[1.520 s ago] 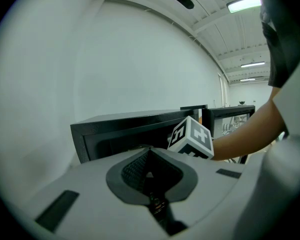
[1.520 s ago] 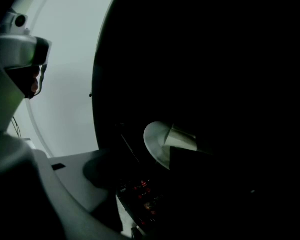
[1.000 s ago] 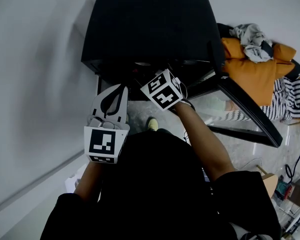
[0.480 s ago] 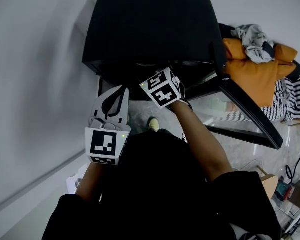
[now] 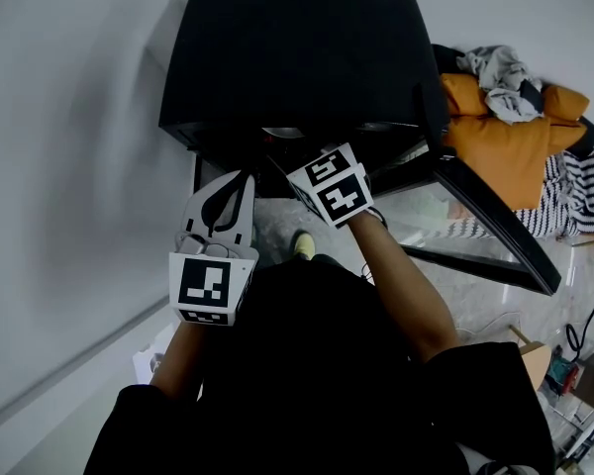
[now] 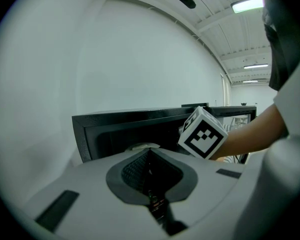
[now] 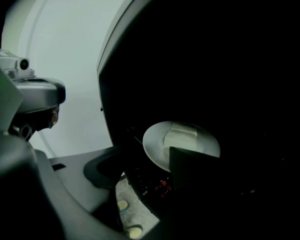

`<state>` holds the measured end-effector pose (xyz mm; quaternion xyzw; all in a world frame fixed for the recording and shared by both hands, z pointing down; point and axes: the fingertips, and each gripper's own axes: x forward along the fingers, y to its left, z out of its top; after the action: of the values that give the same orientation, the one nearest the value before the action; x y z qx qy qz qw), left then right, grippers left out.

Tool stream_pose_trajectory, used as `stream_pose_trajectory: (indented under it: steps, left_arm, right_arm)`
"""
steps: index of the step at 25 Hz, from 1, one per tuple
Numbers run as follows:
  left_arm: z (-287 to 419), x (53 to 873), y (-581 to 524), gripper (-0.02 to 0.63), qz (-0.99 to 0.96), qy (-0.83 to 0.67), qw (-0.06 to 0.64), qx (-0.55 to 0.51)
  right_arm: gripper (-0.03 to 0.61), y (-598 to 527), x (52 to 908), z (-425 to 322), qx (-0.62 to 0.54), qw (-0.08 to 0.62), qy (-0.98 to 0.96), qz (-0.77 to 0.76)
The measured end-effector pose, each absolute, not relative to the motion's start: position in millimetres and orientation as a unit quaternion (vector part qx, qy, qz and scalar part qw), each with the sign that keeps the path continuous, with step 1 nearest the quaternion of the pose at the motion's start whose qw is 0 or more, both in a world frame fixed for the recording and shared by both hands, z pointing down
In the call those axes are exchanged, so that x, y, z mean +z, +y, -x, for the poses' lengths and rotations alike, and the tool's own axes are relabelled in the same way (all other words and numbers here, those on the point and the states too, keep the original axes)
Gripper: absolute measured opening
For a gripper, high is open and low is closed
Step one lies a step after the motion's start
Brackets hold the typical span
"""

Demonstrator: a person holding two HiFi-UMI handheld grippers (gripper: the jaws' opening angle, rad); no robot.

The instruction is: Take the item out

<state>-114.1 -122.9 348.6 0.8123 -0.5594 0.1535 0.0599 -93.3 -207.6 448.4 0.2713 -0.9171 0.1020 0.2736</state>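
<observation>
black appliance [image 5: 297, 57], white plate [image 7: 155, 145]; orange jacket [image 5: 505, 146], black-and-white striped cloth [image 5: 572, 198]

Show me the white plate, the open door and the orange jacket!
white plate [image 7: 154, 145]: right gripper view, on its bare left part.
open door [image 5: 495, 218]: head view, on its black upper frame bar.
orange jacket [image 5: 505, 146]: head view, on the middle of the fabric.

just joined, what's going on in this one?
A person with a gripper in each hand stands at a black appliance whose door is swung open. The right gripper is inside the cavity, with its jaws apart at the near edge of a white plate that carries a pale item. Nothing is out yet. The left gripper hangs outside, its jaws together and empty.
</observation>
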Motion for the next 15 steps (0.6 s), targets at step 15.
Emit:
stream_pose_trajectory:
  steps: [15]
  left_arm:
    - [117.9,360.3,-133.2,0.008,-0.809,-0.561,0.091,0.149]
  right_arm:
    - [0.275,-180.3,437.3,48.9,0.157,0.233,-0.920,-0.272]
